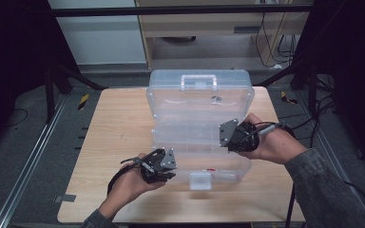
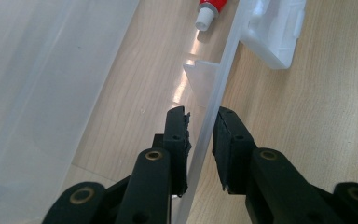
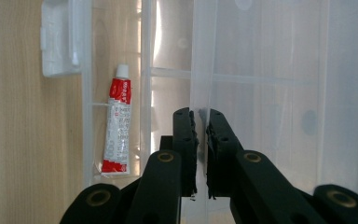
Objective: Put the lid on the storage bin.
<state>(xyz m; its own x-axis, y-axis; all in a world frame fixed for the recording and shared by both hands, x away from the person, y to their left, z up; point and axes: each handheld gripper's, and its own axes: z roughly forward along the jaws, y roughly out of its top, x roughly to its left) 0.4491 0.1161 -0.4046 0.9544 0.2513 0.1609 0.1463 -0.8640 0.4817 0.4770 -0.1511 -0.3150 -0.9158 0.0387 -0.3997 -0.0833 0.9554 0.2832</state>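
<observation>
Clear plastic case [image 1: 199, 123] open on wooden table [image 1: 119, 128], lid tilted up at far side, handle [image 1: 198, 81] on top. Left gripper [image 1: 164, 166] at its near-left edge, right gripper [image 1: 228, 135] at the right side. White latch [image 1: 200, 180] at near edge.

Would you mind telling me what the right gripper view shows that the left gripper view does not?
The right gripper view alone shows the red and white tube full length, and the right gripper pinching a clear wall. The left gripper view alone shows the left gripper astride the box's front wall. Both share the clear plastic box, its white latch and the wooden table.
</observation>
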